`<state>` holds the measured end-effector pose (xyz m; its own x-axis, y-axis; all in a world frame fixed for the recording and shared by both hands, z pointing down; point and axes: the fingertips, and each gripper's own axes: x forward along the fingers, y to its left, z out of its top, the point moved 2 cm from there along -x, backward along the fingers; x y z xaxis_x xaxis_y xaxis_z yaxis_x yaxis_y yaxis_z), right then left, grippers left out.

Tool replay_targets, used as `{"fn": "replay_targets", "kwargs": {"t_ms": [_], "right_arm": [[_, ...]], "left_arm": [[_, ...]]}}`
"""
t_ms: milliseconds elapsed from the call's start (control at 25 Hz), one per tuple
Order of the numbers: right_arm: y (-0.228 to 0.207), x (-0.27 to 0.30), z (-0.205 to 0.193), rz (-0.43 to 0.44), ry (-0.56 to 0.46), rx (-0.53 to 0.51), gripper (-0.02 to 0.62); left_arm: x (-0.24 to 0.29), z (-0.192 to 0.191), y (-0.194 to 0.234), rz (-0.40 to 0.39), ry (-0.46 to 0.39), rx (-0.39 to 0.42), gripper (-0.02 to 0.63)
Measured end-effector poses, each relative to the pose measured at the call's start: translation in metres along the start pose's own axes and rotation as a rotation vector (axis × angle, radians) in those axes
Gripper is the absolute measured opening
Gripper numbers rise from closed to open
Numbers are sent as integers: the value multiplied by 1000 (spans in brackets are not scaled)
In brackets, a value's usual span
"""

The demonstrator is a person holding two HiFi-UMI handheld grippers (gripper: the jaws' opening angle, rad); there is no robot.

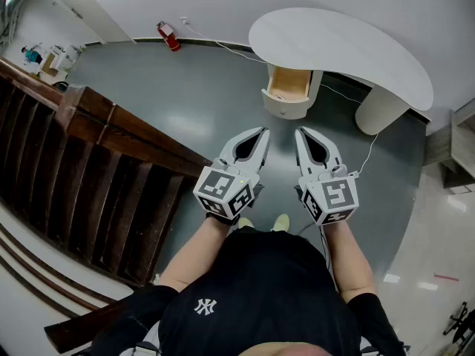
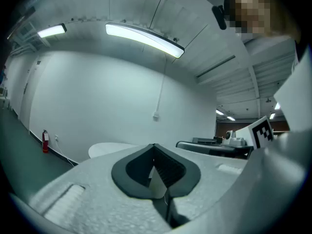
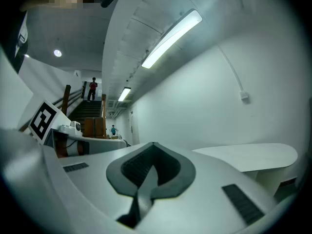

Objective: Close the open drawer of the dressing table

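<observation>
The white dressing table with its curved top stands on the grey floor ahead of me. Its drawer is pulled out from the left pedestal, showing a bare wooden inside. Both grippers are held side by side in the air well short of it, pointing toward it. My left gripper is shut with nothing in it, and its jaws meet at the tip. My right gripper is also shut and empty. The table top shows beyond the left jaws and to the right of the right jaws.
A dark wooden stair railing runs along the left. A red fire extinguisher stands at the far wall. A white cable trails over the floor to the table. My feet show below the grippers.
</observation>
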<state>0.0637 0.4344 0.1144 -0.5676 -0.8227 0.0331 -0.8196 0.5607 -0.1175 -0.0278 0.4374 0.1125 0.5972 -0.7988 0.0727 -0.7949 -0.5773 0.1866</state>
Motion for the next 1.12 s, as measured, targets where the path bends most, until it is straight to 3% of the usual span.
{"fn": "replay_targets", "kwargs": {"t_ms": [560,880,1120], "right_arm": [[-23,-3,-6,-2,7,25,14],[-37,19,-31,-32,33,59,15],[-59,69,-55,-59,89,73,15]], "left_arm": [[23,-14,-9,-10,25,4,9],[35,-38,31,22,71,-12,9],[71,-57,76,22,122,-14,9]]}}
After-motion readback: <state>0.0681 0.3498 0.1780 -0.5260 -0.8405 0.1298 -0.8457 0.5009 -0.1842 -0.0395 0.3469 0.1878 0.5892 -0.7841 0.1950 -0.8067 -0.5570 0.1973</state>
